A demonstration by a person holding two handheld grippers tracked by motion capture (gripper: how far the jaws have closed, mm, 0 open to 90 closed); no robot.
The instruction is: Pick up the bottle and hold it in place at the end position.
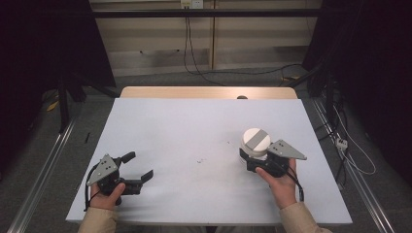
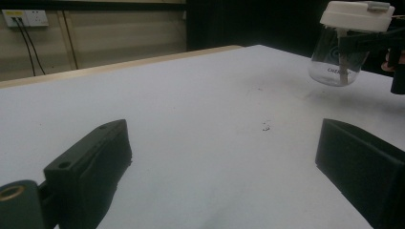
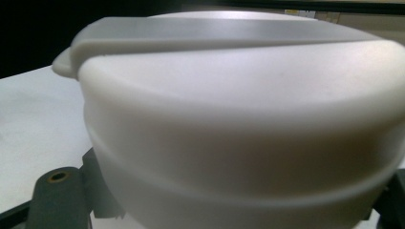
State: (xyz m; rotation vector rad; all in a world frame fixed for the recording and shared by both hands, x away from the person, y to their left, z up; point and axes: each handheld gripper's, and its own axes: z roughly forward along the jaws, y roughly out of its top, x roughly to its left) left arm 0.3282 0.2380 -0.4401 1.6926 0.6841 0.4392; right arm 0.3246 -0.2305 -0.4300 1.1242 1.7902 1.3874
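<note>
A clear glass jar (image 1: pixel 256 141) with a white lid and a grey strip across the top is held at the right of the table. My right gripper (image 1: pixel 253 156) is shut on it just below the lid. In the left gripper view the jar (image 2: pixel 340 57) hangs a little above the white surface, with its shadow beneath it. The white lid (image 3: pixel 239 119) looms very close in the right gripper view. My left gripper (image 1: pixel 141 166) rests near the front left, open, with nothing between its jaws (image 2: pixel 224 157).
A white sheet (image 1: pixel 194 126) covers the table, and a strip of wood (image 1: pixel 209 92) shows at its far edge. A few small dark specks (image 2: pixel 265 127) lie mid-table. Metal rails (image 1: pixel 43 165) and cables (image 1: pixel 354 155) run along the floor at both sides.
</note>
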